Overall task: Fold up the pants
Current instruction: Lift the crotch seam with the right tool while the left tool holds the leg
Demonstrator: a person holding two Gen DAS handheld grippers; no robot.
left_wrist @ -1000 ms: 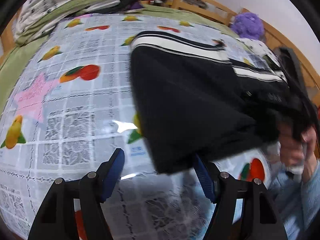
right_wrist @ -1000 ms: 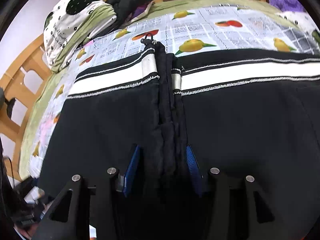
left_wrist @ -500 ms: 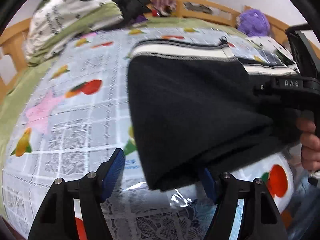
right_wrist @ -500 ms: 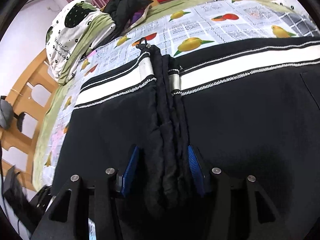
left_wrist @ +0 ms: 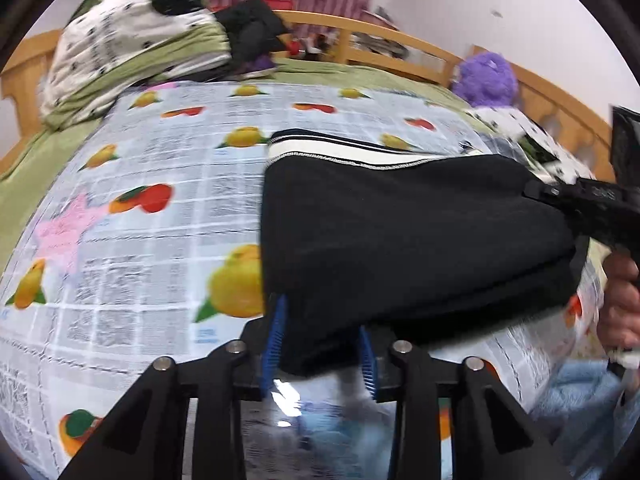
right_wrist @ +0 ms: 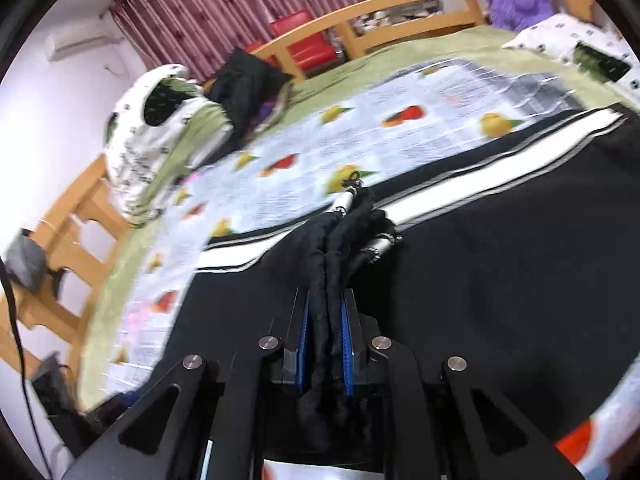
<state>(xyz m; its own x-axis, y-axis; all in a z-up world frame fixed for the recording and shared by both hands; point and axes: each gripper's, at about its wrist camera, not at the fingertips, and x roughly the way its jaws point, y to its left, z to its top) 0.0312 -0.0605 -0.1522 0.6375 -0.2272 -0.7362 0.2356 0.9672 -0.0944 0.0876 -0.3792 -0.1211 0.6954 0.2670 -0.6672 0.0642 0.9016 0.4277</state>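
Black pants (left_wrist: 400, 232) with a white-striped waistband (left_wrist: 340, 152) lie on a fruit-print cloth (left_wrist: 160, 200) over a bed. My left gripper (left_wrist: 320, 350) is closing, its blue pads pressing either side of the pants' near corner, which is lifted off the cloth. In the right wrist view my right gripper (right_wrist: 325, 344) is closing tight on a bunched ridge of the pants (right_wrist: 500, 280) by the metal-tipped drawstring (right_wrist: 344, 200). The right gripper's black body (left_wrist: 592, 204) meets the pants at the right of the left wrist view, held by a hand (left_wrist: 618, 300).
A folded spotted duvet (left_wrist: 128, 40) and a black garment (left_wrist: 252, 28) sit at the far left of the bed. A purple plush toy (left_wrist: 486, 80) leans on the wooden bed rail (left_wrist: 380, 36). A light blue sleeve (left_wrist: 580, 400) is at the near right.
Both grippers' jaws have narrowed onto the black fabric. The left gripper slid onto the pants' corner. The right gripper rose and tilted, pulling the bunched fabric up with it.
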